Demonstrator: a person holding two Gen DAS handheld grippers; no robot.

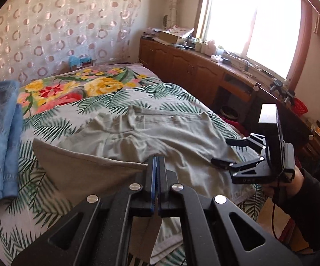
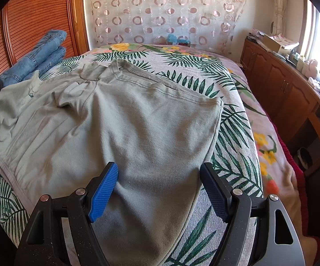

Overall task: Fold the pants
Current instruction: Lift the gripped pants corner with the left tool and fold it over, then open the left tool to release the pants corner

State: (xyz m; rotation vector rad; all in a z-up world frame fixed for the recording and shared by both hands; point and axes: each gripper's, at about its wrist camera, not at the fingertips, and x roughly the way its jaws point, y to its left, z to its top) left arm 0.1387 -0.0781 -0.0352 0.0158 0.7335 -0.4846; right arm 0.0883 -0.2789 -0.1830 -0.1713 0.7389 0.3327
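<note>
The left gripper was clamped on a raised edge of the grey pants spread on the bed, apparently to fold them, while the right gripper hovered above them with jaws apart

Pants pale grey-green; bedsheet white with green palm leaves; folded jeans blue; curtain pink rings.

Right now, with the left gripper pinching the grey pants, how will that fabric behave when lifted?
Likely floppy: the grey pants wrinkle and sag from the left gripper. Probably light, since one pinch raises an edge. It may drag rather than slide on the leaf-print bedspread.
</note>
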